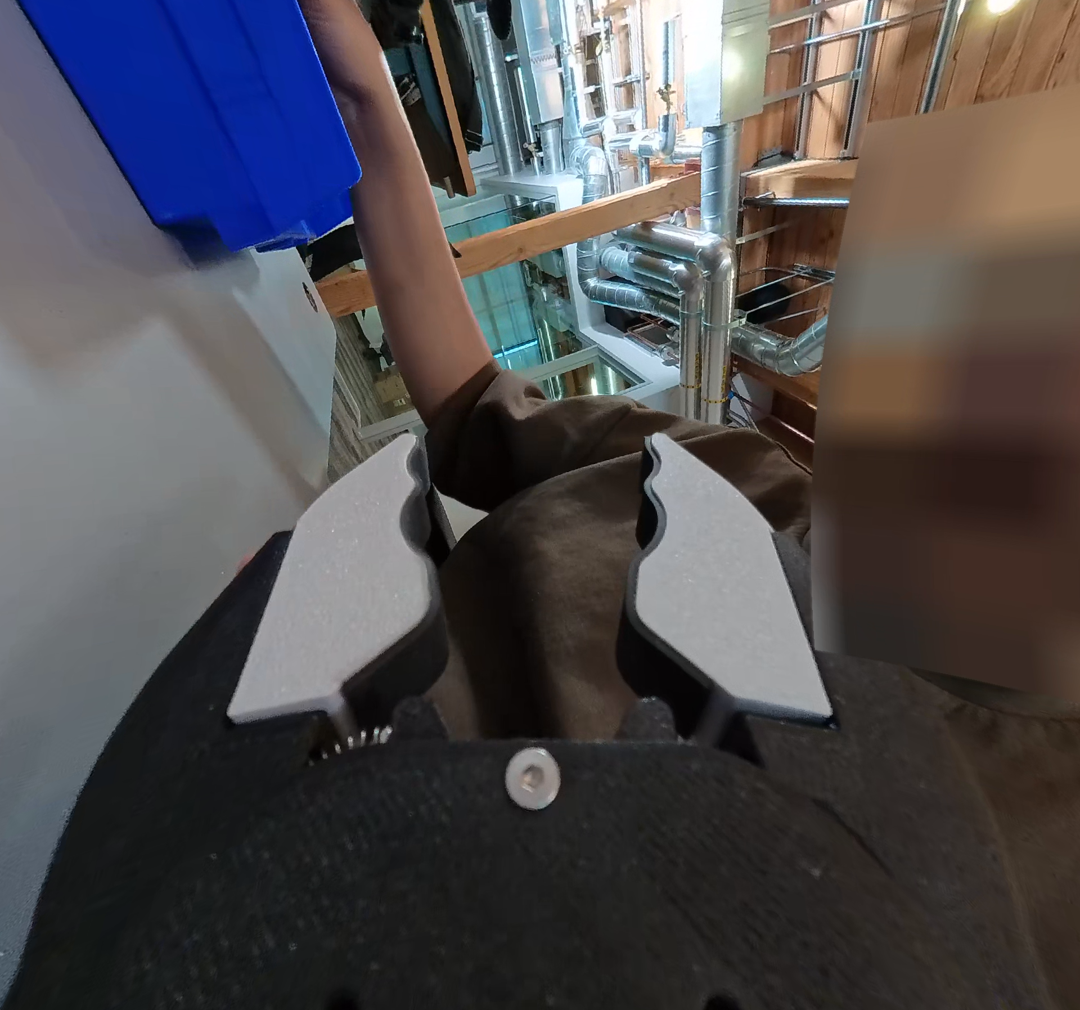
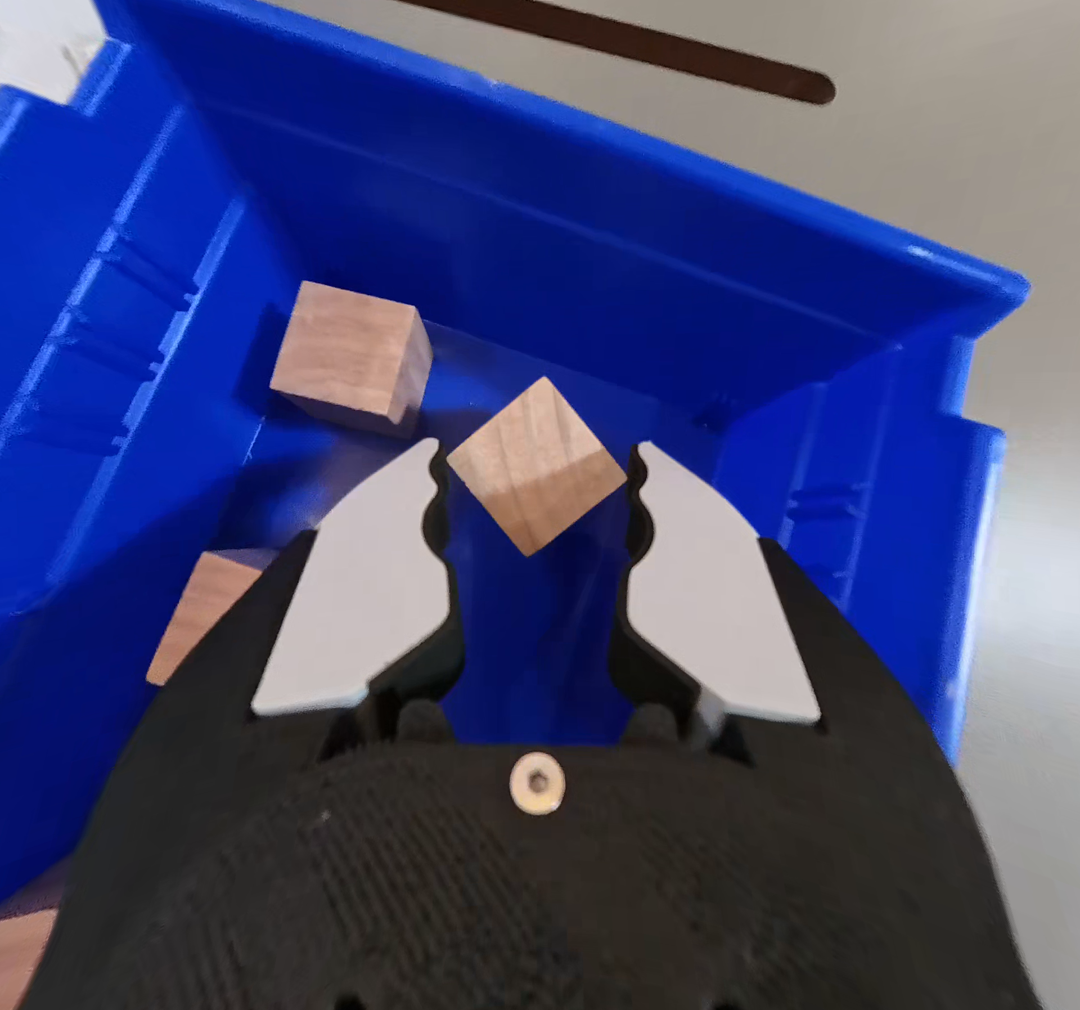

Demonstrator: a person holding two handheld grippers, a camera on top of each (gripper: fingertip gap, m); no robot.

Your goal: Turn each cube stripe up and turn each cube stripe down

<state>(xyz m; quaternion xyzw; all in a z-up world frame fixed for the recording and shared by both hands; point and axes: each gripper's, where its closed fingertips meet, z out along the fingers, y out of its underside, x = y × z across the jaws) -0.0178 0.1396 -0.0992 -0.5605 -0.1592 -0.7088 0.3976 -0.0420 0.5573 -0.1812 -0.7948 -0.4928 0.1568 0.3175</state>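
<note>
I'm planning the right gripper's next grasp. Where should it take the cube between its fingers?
The cube sits corner-on to the open right gripper, so closing now would likely pinch two corners. Probably better to twist the gripper, then close on two opposite flat faces from above.

Bin point(image 2: 526, 233) on the worktop point(image 2: 876, 17). Inside: one cube point(image 2: 535, 464) between the right tool's point(image 2: 535, 456) fingertips, a second cube point(image 2: 350, 356) behind-left, a third cube point(image 2: 198, 613) at near left.
</note>
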